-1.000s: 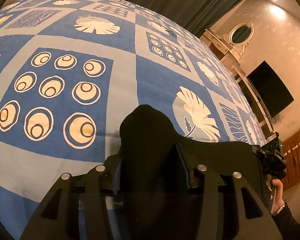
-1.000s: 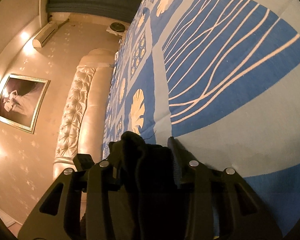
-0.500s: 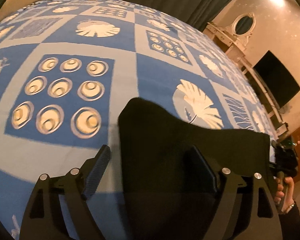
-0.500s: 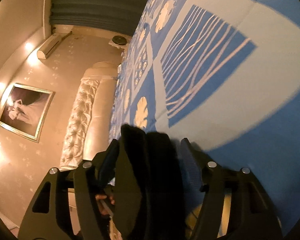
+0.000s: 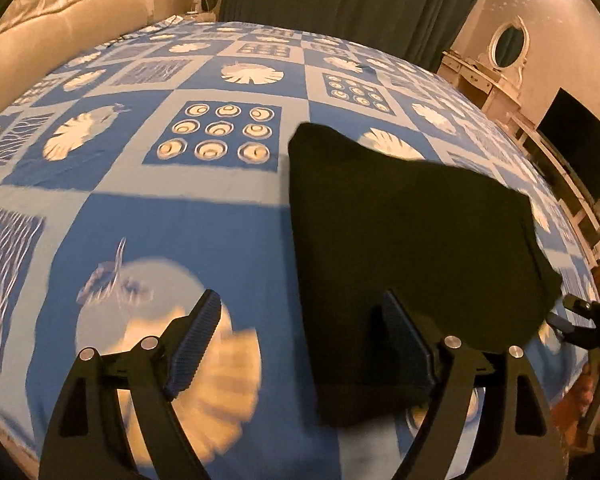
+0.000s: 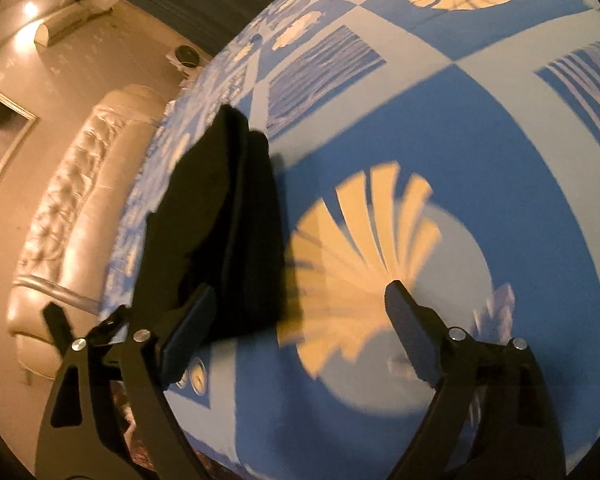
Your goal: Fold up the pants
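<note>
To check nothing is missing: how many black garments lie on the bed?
1. The pants lie folded on the bedspread, near its front edge, just ahead of both open tools. Nothing else black shows; the far side is partly hidden.

Smeared by motion blur: nearest bedspread [image 5: 204,380] print (both views). Lay partly hidden under folded pants [image 5: 400,240].

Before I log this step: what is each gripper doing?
Left gripper: open, holding nothing.
Right gripper: open, holding nothing; pants lie released.
</note>
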Tool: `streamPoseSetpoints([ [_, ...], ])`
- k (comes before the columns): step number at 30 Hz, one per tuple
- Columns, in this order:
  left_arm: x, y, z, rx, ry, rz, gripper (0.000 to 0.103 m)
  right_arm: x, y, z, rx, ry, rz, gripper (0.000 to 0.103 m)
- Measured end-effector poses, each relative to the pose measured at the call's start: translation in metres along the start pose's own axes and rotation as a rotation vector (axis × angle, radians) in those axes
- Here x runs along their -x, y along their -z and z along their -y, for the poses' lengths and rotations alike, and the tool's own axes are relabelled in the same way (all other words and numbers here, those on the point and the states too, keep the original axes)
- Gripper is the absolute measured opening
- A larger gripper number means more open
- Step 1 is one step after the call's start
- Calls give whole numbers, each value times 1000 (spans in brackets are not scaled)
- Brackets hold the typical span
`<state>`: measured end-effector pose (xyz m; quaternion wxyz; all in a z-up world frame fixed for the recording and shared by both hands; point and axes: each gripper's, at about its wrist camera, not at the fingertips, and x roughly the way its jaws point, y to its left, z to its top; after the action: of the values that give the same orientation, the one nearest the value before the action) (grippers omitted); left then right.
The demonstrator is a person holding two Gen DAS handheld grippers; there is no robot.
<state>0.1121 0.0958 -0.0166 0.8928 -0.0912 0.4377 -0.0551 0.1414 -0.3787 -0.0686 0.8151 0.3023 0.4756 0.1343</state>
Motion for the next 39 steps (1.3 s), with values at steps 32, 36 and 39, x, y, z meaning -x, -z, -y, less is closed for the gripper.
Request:
streamPoseSetpoints([
  [32, 72, 84, 71, -62, -125, 51, 81, 39, 81, -103, 418, 259, 83, 90],
  [36, 72, 85, 71, -59, -123, 48, 81, 36, 81, -102, 420, 259, 73, 90],
  [39, 73, 84, 72, -58, -122, 52, 81, 34, 84, -103, 424, 259, 68, 90],
])
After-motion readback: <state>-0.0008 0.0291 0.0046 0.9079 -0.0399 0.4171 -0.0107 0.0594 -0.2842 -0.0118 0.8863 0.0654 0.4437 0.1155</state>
